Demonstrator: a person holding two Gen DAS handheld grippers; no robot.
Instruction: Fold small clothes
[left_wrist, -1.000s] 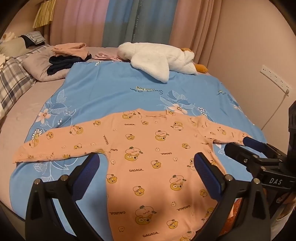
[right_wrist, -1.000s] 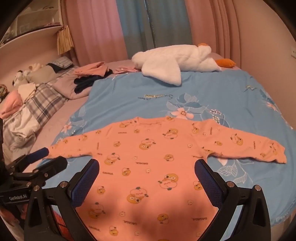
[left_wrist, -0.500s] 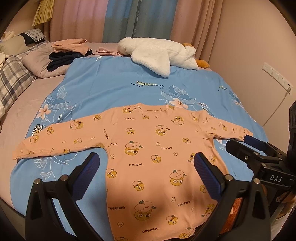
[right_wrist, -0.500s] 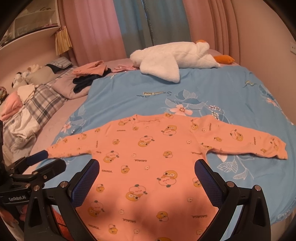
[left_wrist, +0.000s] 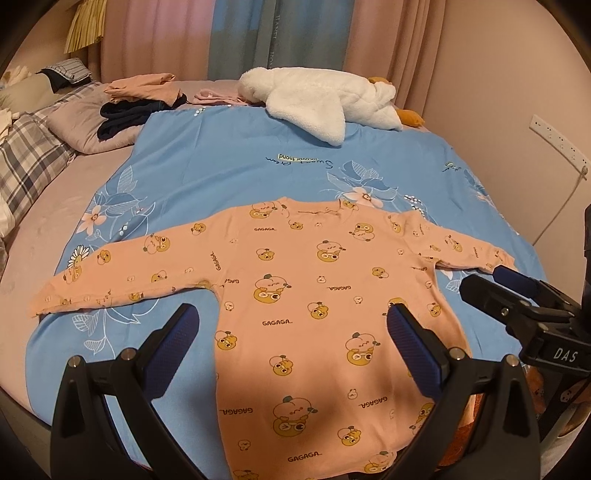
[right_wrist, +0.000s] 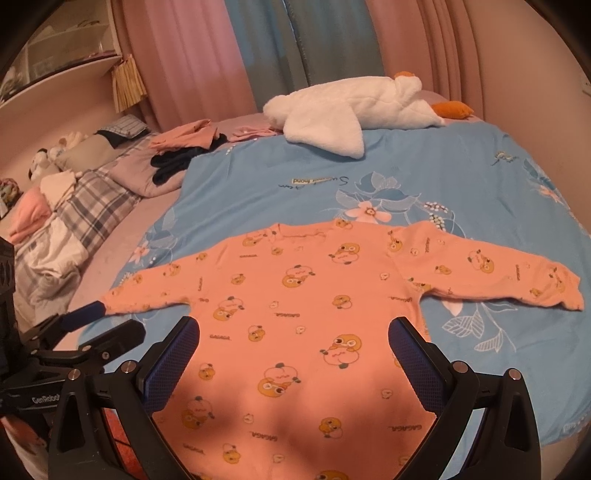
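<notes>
Left wrist view: the shirt (left_wrist: 310, 295) lies flat on the blue sheet (left_wrist: 229, 173), sleeves out. Left gripper (left_wrist: 291, 343) and right gripper (right_wrist: 293, 345) hang above it, fingers wide apart, holding nothing.

Black plastic gripper (left_wrist: 291, 347) frames, blue textured pads (left_wrist: 413, 343), silver screws. White "DAS" on one (left_wrist: 517, 291), "GenRobot" on other (right_wrist: 88, 325).

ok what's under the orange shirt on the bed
The shirt lies flat on the blue floral sheet, which shows all around it. Whatever sits directly beneath the fabric is covered.
</notes>
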